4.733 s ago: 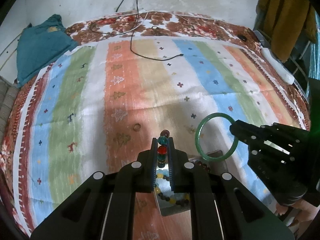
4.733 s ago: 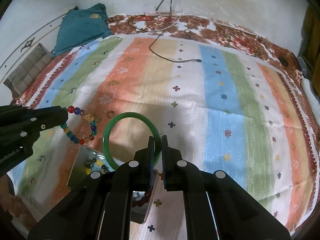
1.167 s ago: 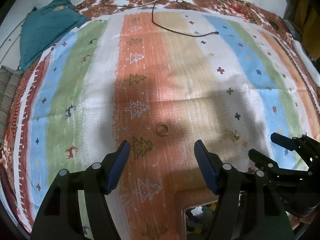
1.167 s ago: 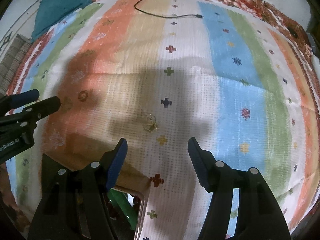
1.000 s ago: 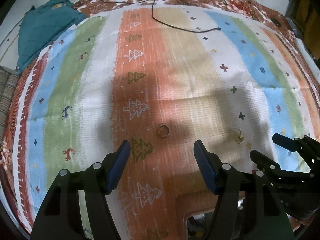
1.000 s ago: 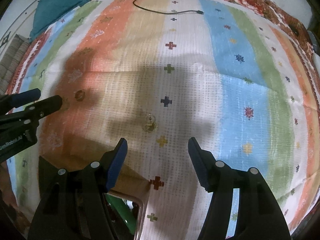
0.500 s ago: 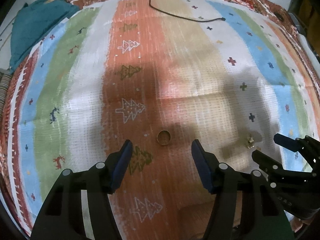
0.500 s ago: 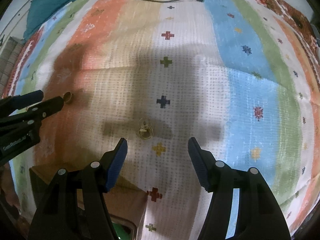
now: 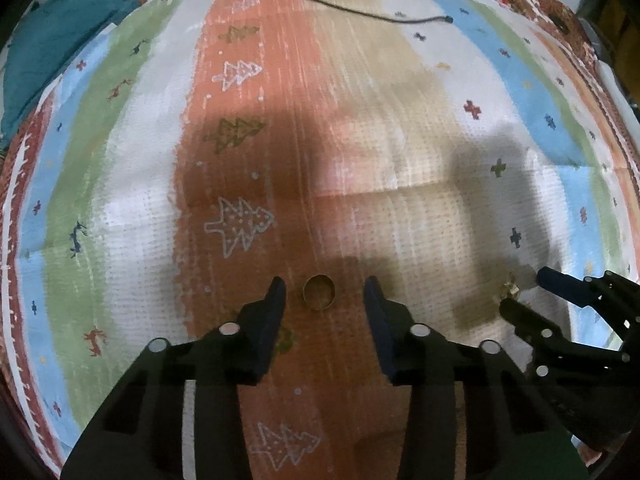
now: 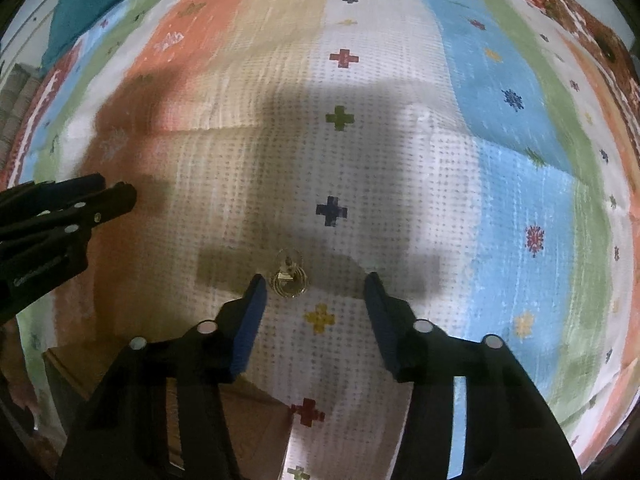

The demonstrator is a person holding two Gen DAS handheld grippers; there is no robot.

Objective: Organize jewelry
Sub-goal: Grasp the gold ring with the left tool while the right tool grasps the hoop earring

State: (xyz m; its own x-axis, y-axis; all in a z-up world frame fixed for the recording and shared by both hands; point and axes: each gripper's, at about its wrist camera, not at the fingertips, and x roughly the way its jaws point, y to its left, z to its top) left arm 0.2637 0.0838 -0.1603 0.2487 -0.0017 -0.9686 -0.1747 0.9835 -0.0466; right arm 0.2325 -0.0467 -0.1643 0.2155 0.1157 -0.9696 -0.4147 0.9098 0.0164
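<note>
A plain gold ring point(image 9: 319, 293) lies on the orange stripe of the striped cloth. My left gripper point(image 9: 325, 292) is open and low over the cloth, with the ring between its fingertips. A small gold ring with a stone point(image 10: 287, 277) lies on the white stripe; it also shows in the left wrist view point(image 9: 510, 285). My right gripper point(image 10: 313, 285) is open, its left fingertip just beside that ring. The right gripper shows at the right of the left wrist view point(image 9: 524, 294). The left gripper shows at the left of the right wrist view point(image 10: 114, 196).
A brown jewelry box corner point(image 10: 256, 416) sits under the right gripper at the near edge. A black cable point(image 9: 360, 10) lies across the far cloth. A teal garment point(image 9: 52, 36) lies at the far left. The striped cloth point(image 10: 500, 200) stretches right.
Both grippers have moved forward and down toward the cloth. The gold ring now sits between the left fingertips and the stone ring lies by the right gripper's left fingertip. The box has slid back out of view.
</note>
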